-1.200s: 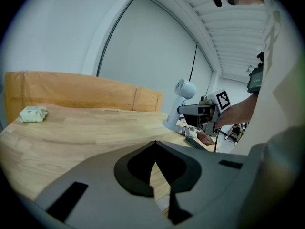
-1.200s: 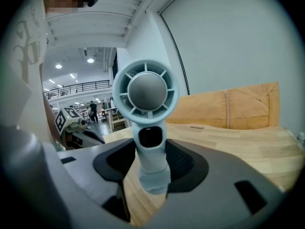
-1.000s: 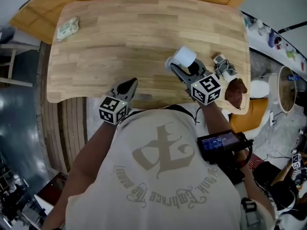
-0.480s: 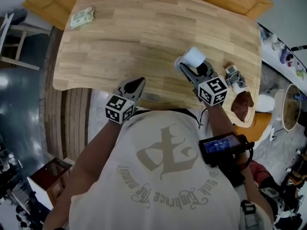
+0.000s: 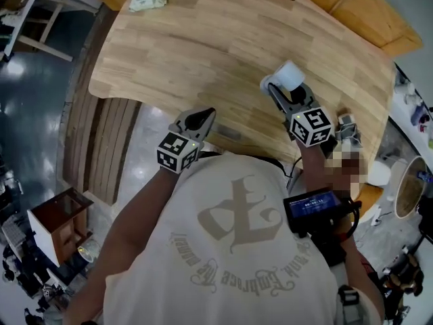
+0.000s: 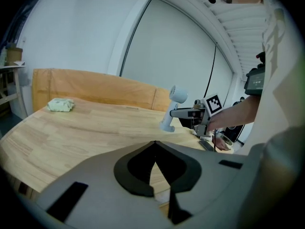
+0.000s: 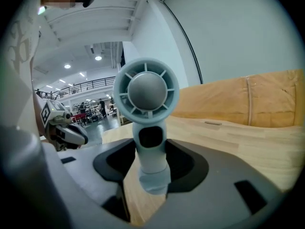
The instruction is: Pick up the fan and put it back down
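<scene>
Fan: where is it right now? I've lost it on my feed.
In the head view the fan is on the right, at the near right part of the wooden table, its handle clamped upright in the right tongs.

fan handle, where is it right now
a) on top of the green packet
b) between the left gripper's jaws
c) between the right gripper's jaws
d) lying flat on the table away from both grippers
c: in the right gripper view the fan stands upright with its handle between the jaws of the right gripper, while the left gripper has its jaw tips together on nothing.
</scene>
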The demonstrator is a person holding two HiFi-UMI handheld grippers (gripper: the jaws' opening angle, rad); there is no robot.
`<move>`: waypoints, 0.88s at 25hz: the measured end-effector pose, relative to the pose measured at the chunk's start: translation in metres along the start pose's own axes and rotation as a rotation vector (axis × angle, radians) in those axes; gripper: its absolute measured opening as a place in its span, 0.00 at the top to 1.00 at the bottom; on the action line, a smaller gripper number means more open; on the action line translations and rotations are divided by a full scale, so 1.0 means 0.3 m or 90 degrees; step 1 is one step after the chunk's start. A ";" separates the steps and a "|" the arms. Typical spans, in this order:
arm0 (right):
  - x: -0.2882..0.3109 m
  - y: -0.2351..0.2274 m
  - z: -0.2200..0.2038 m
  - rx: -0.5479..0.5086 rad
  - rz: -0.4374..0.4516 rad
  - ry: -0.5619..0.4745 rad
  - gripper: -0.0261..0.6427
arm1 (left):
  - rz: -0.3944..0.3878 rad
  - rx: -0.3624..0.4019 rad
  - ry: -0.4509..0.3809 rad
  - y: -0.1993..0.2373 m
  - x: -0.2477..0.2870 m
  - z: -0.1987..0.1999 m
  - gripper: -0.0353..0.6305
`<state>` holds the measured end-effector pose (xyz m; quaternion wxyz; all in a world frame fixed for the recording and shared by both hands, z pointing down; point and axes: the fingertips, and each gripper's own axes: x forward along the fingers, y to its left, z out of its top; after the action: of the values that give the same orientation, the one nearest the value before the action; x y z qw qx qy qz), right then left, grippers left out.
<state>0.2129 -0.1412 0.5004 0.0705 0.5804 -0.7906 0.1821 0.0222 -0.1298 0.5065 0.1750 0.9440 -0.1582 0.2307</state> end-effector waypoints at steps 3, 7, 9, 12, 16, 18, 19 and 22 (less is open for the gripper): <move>0.053 0.016 -0.012 -0.004 0.021 0.013 0.65 | 0.023 -0.016 0.000 0.026 -0.030 -0.017 0.93; 0.129 0.064 -0.040 -0.019 0.055 0.036 0.65 | 0.047 -0.028 0.004 0.059 -0.065 -0.040 0.93; 0.158 0.095 -0.063 -0.032 0.073 0.052 0.65 | 0.059 -0.034 0.003 0.063 -0.082 -0.052 0.93; 0.196 0.141 -0.097 -0.044 0.098 0.070 0.65 | 0.076 -0.043 0.002 0.066 -0.107 -0.064 0.93; 0.238 0.185 -0.142 -0.055 0.122 0.087 0.65 | 0.091 -0.050 0.002 0.067 -0.133 -0.078 0.93; 0.257 0.200 -0.165 -0.060 0.129 0.094 0.65 | 0.098 -0.052 0.003 0.065 -0.145 -0.085 0.93; 0.265 0.206 -0.177 -0.063 0.132 0.098 0.65 | 0.100 -0.053 0.003 0.064 -0.151 -0.089 0.93; 0.283 0.214 -0.210 -0.070 0.134 0.106 0.65 | 0.110 -0.057 0.007 0.062 -0.170 -0.104 0.93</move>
<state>0.1192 -0.1771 0.5727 0.1482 0.4723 -0.8473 0.1926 -0.0396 -0.1225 0.5123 0.1971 0.9168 -0.2484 0.2429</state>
